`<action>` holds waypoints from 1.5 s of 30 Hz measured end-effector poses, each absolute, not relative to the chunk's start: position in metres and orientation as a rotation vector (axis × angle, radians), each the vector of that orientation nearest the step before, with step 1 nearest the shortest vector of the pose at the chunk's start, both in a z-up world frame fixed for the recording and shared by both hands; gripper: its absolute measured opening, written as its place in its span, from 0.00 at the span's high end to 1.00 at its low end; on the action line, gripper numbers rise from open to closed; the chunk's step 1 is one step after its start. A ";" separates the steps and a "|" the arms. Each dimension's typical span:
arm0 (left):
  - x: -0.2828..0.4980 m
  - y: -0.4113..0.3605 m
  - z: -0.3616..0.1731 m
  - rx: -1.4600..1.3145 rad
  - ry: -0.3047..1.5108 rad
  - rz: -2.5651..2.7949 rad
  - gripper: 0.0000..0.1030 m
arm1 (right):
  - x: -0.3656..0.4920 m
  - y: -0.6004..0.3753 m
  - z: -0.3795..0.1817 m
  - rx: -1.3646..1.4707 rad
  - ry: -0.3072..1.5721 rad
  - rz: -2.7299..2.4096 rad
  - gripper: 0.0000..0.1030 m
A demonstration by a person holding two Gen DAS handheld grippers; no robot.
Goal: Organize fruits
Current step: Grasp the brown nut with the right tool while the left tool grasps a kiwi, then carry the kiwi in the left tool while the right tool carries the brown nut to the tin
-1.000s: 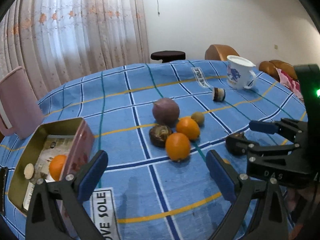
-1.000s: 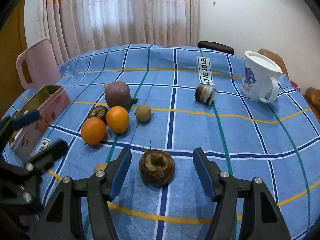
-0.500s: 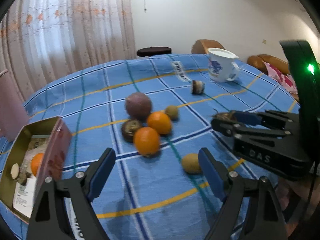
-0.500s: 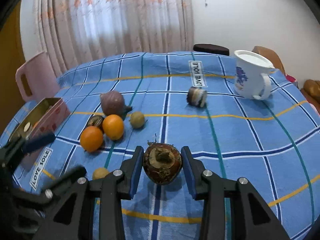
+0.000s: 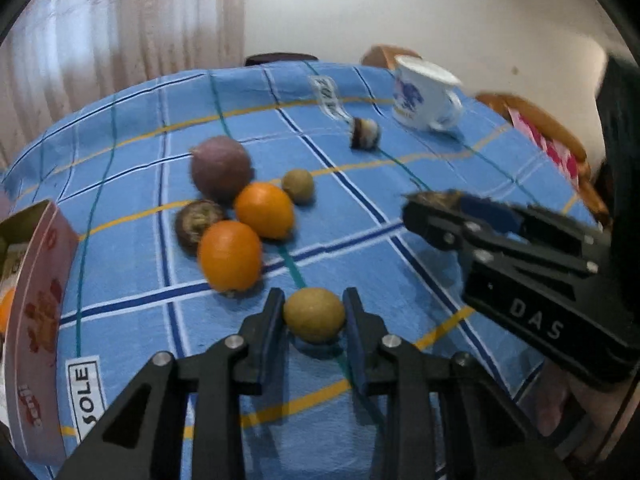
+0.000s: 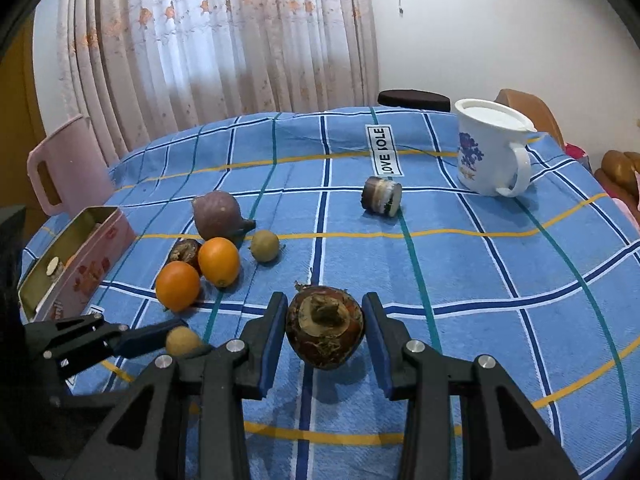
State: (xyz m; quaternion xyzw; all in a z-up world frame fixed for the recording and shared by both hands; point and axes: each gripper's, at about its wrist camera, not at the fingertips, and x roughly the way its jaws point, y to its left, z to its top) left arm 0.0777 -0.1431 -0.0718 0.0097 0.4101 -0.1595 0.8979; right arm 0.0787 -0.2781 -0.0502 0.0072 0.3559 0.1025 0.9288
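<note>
Left claw (image 5: 314, 312) has just closed on a kiwi (image 5: 314, 314) near the table's (image 6: 500, 280) front edge; right claw (image 6: 325, 330) grips a brown fruit (image 6: 325, 326) beside it, open cloth to the right

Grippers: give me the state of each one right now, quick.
Left gripper: fingers have just closed on the small yellow-green fruit.
Right gripper: shut on the dark brown fruit.
</note>
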 end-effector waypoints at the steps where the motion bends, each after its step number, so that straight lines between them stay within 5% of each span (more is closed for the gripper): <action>1: 0.076 -0.138 -0.070 -0.004 0.835 -0.318 0.70 | 0.078 -0.278 -0.050 0.014 0.726 0.212 0.61; 45: 0.038 -0.119 -0.038 -0.011 0.545 -0.137 0.70 | 0.037 -0.269 -0.025 -0.026 0.477 0.334 0.60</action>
